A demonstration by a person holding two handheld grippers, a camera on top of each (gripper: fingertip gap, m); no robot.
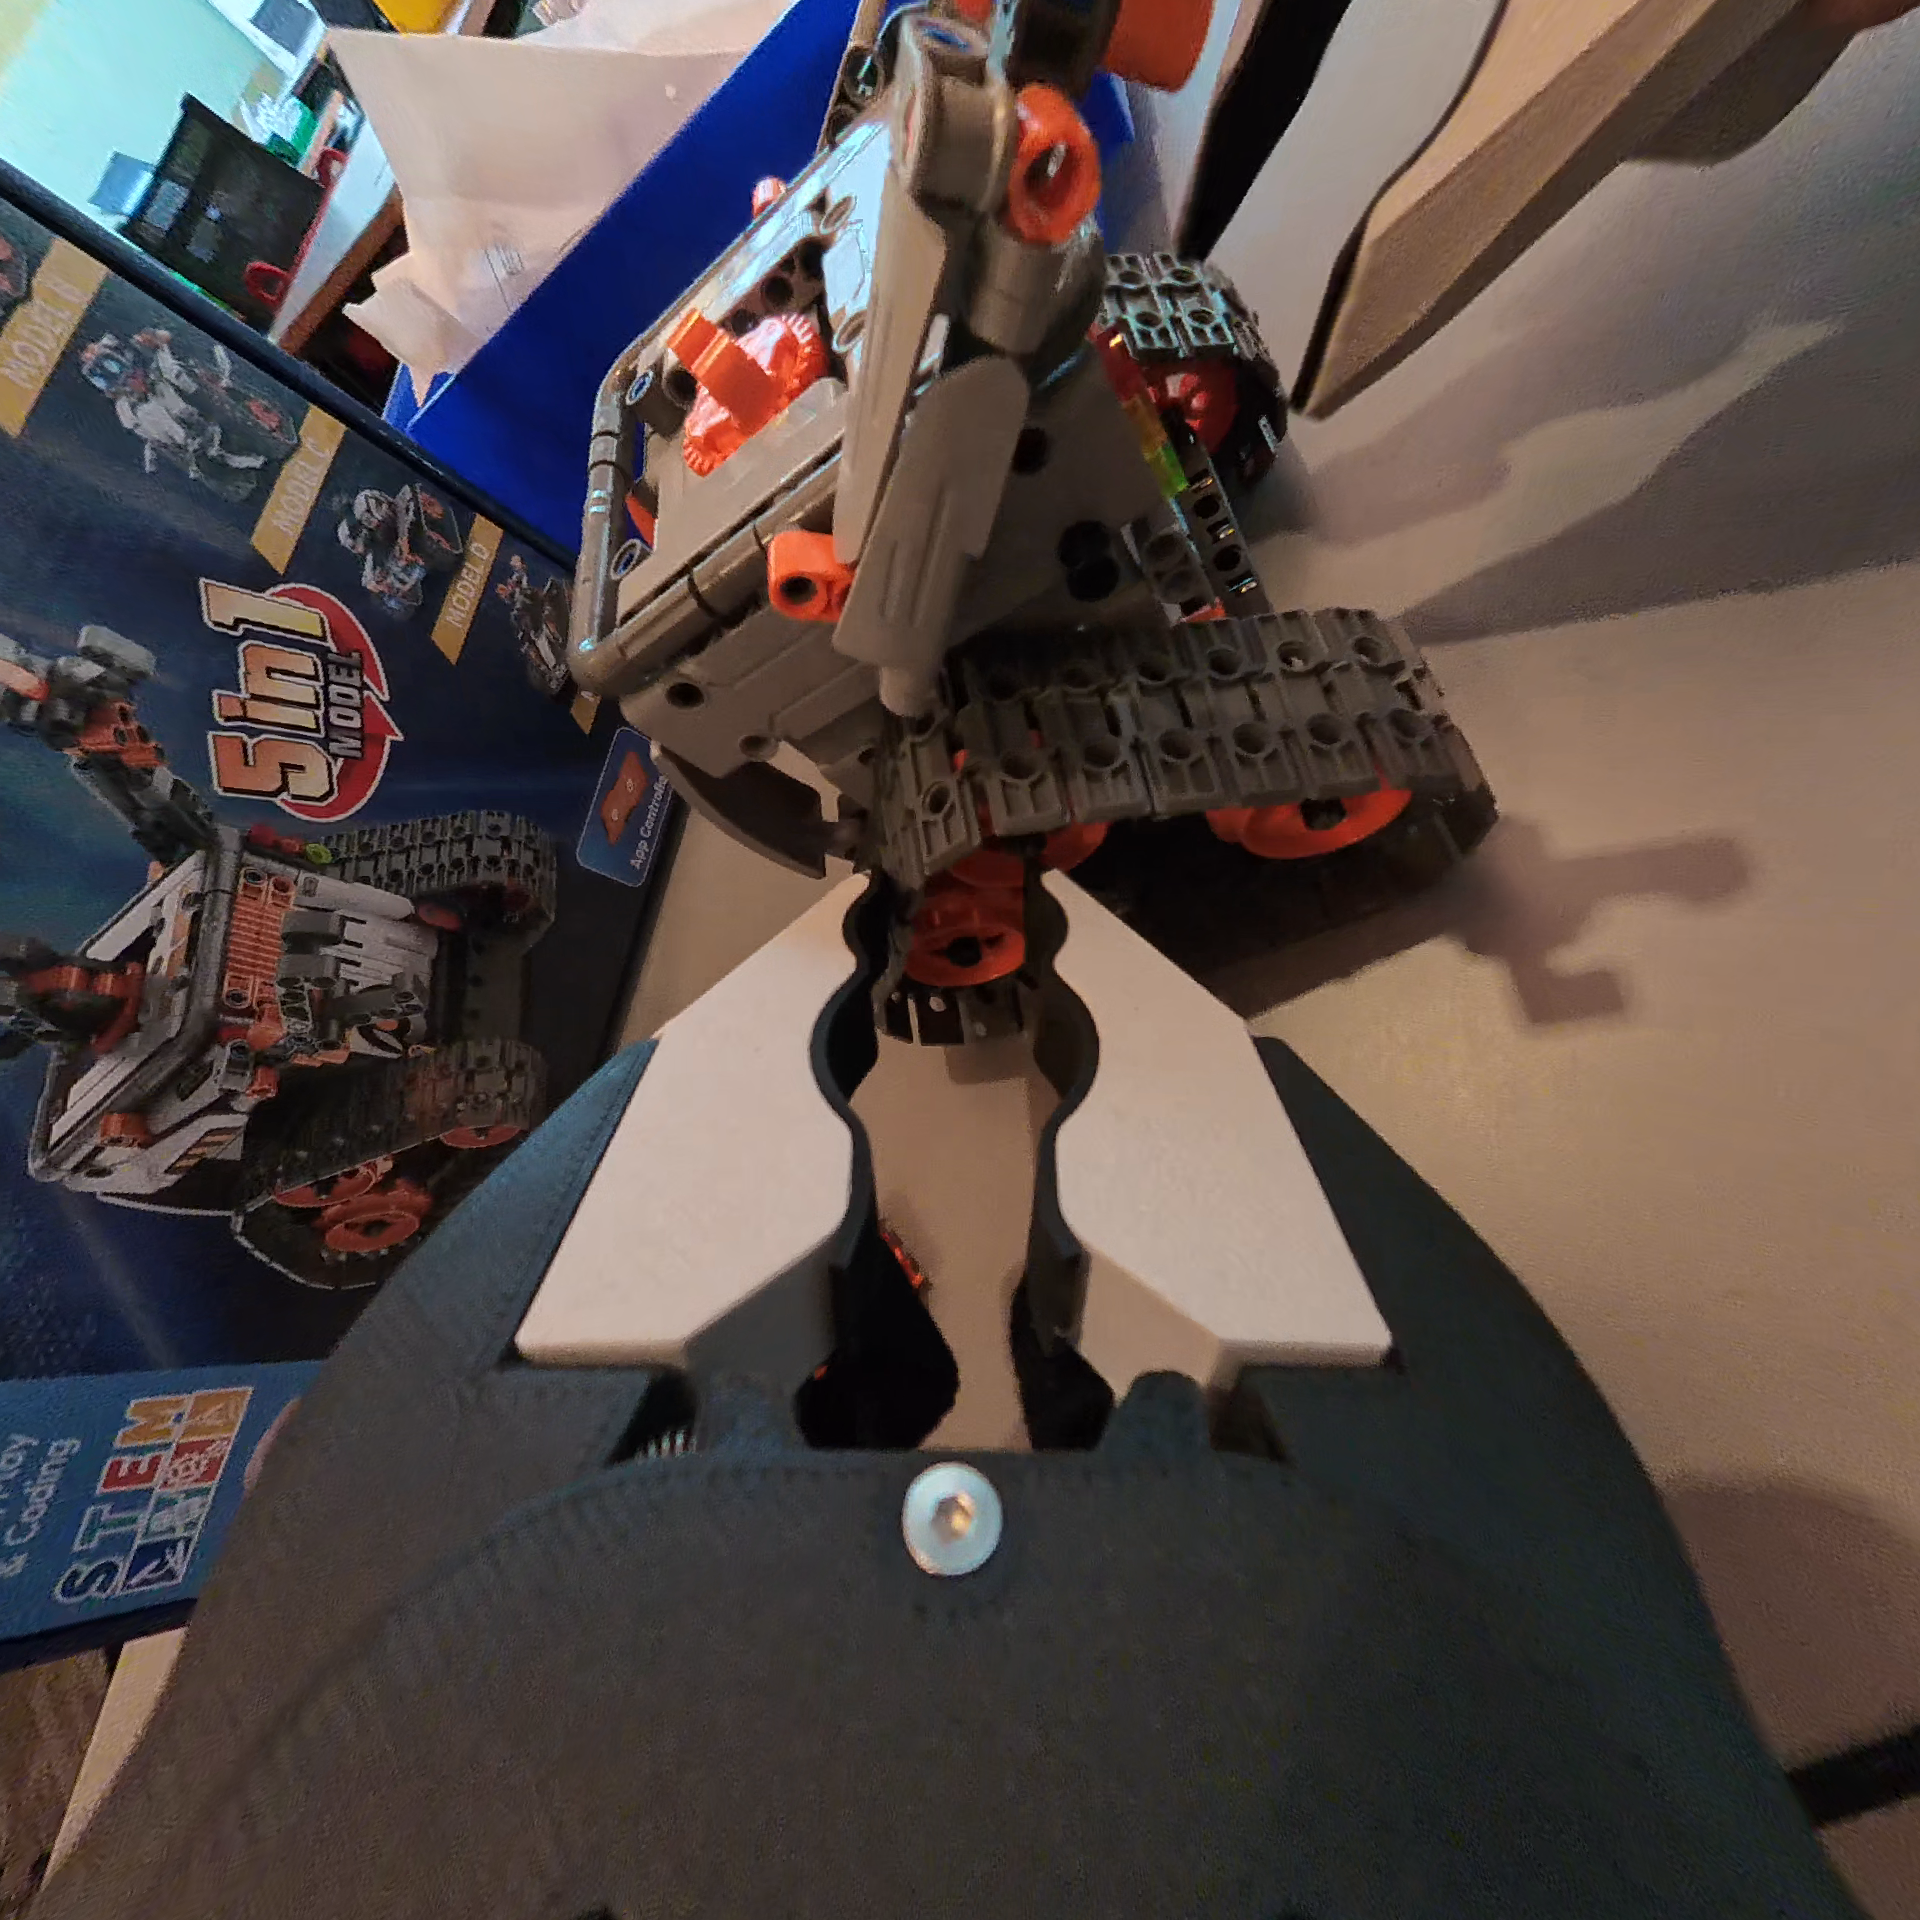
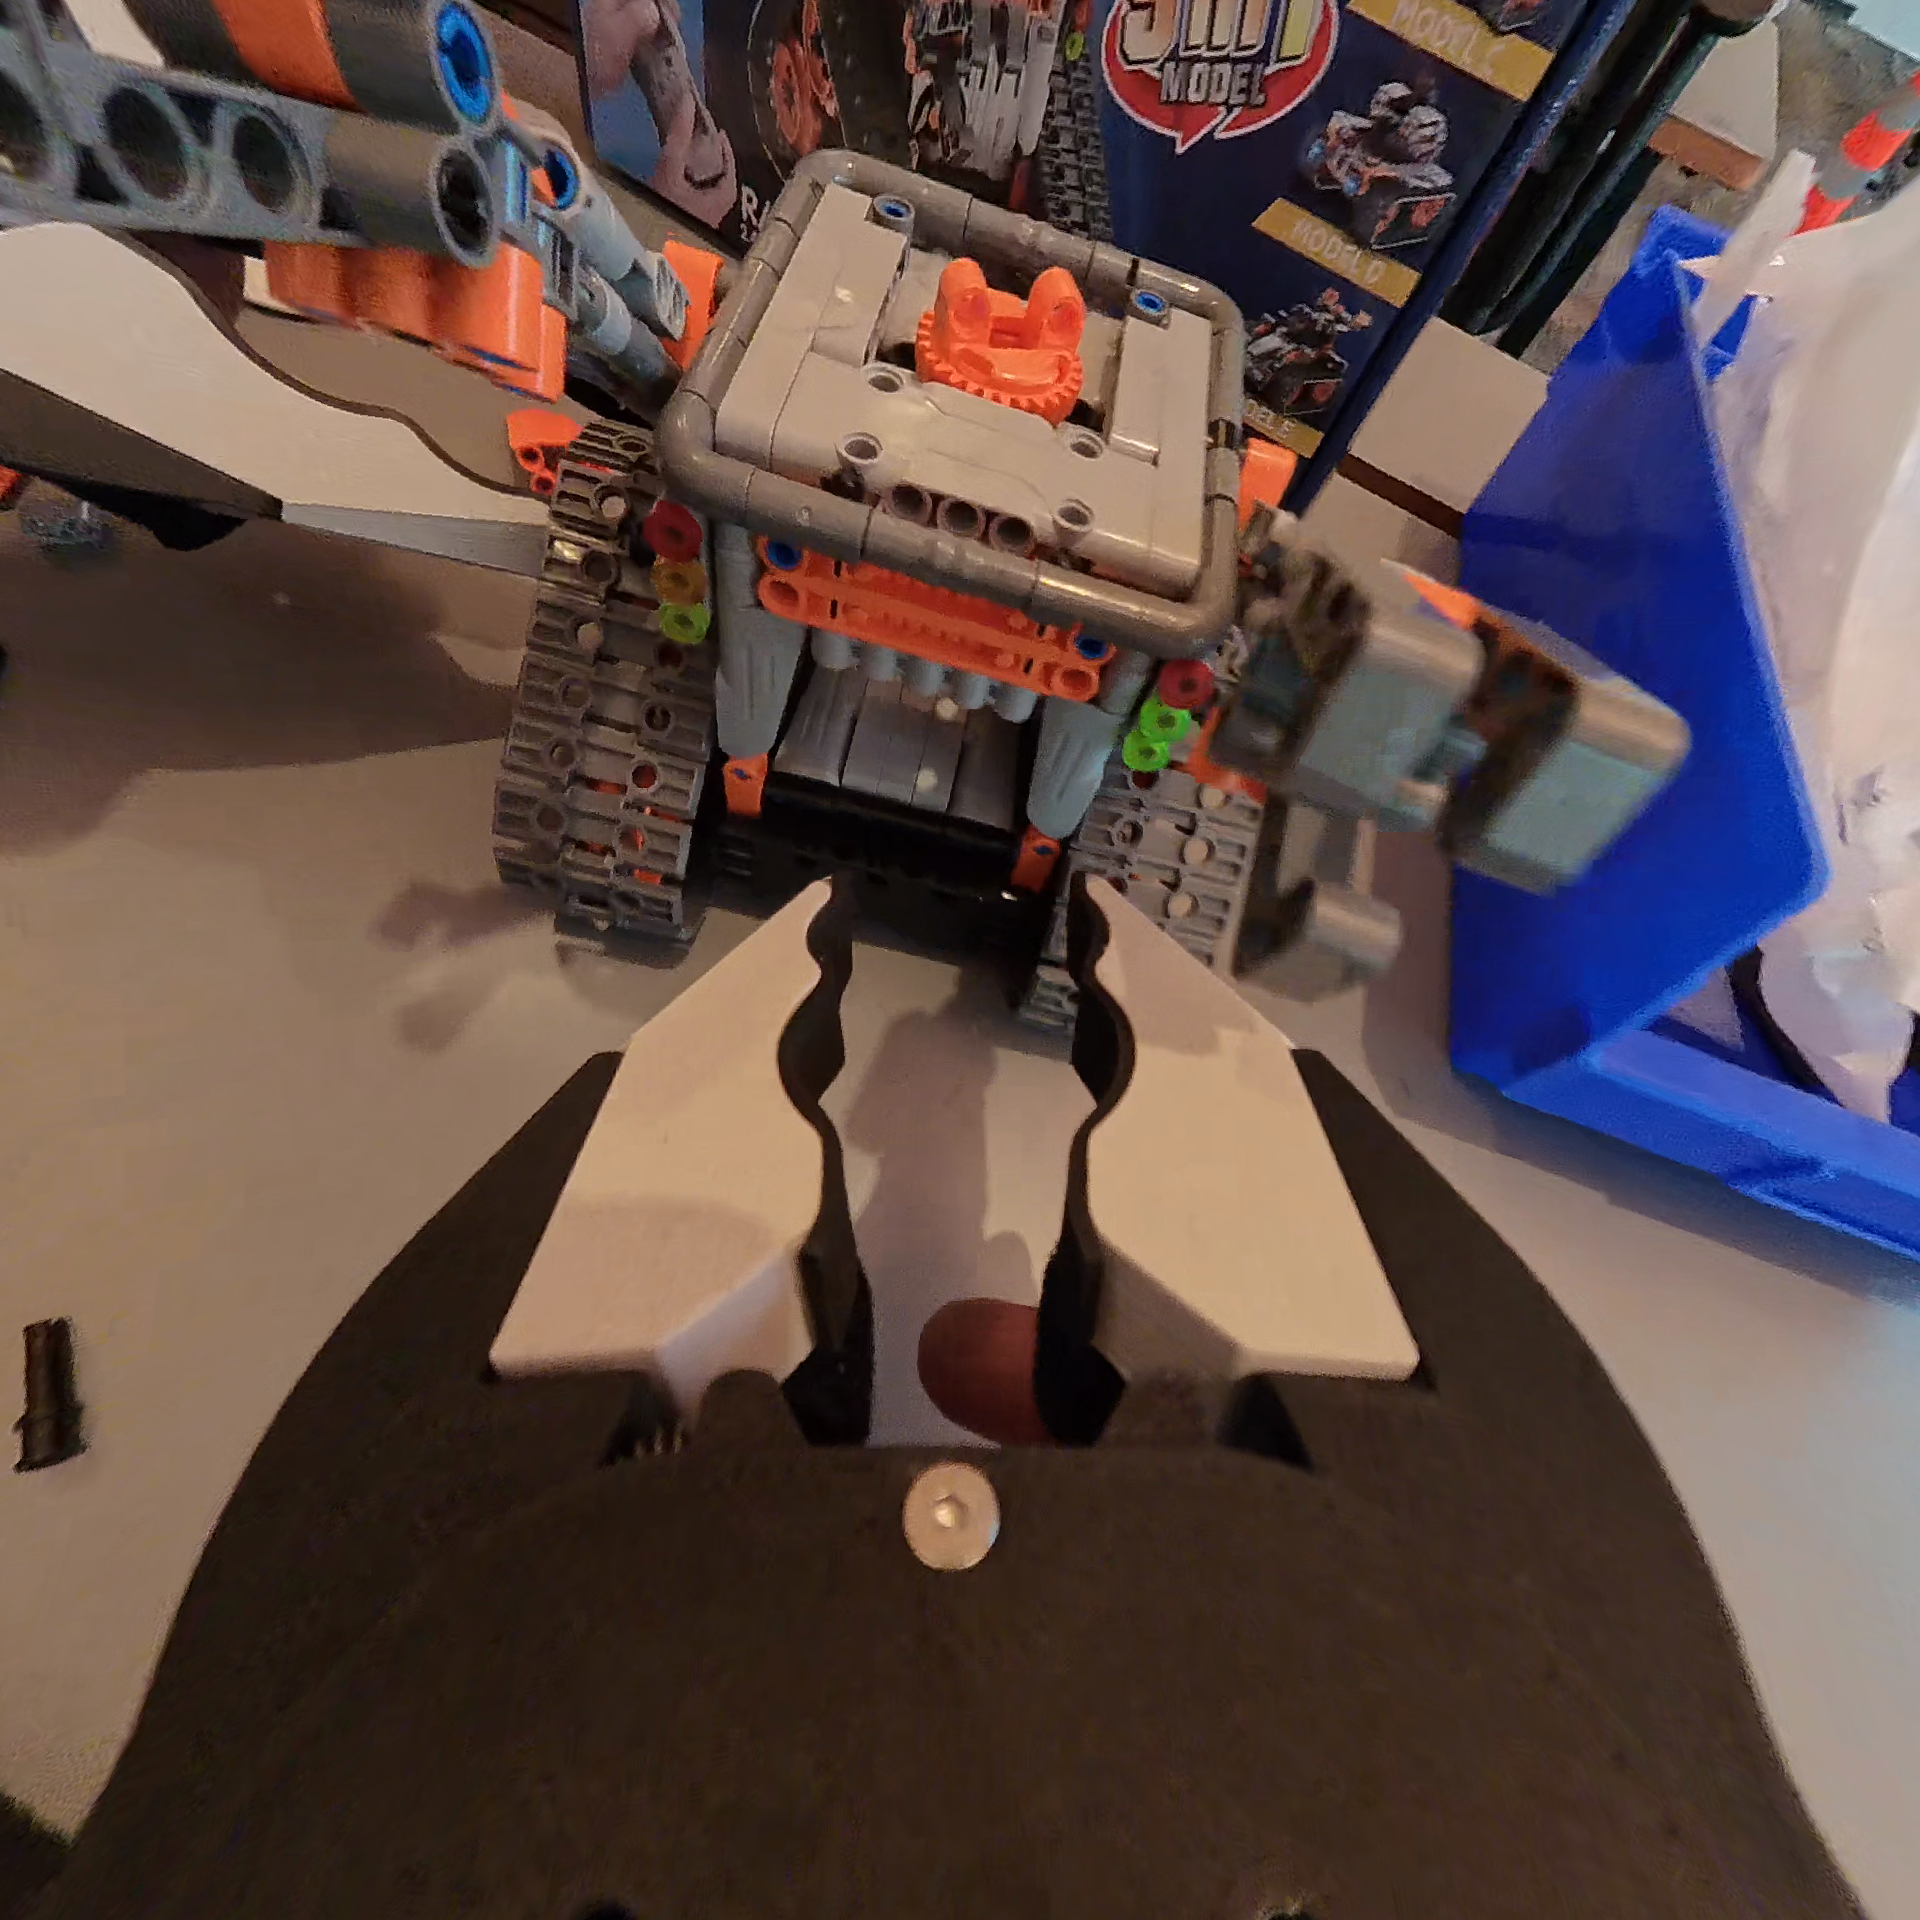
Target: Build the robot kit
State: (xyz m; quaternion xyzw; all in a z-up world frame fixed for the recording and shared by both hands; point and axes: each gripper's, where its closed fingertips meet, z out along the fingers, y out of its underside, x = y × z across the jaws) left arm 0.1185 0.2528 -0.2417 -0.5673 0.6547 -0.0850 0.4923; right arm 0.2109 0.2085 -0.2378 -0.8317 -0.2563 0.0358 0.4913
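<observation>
Two grippers: left gripper (image 1: 951, 914) jaws grasp the tracked toy robot (image 1: 935, 540); right gripper (image 2: 951, 904) jaws released beside a printed box (image 2: 1299, 135).

Grey-and-orange tracked model (image 2: 935, 540), blue bin (image 2: 1621, 727), seemingly dark-blue box (image 1: 260, 727).

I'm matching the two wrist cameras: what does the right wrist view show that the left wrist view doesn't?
Only the right wrist view: a small black plastic pin lying on the table, and red, yellow and green round studs beside one track.

Only the left wrist view: the left gripper closed around the track's orange wheel.

Both: the grey-and-orange tracked brick vehicle, blue plastic bin, printed box.
</observation>
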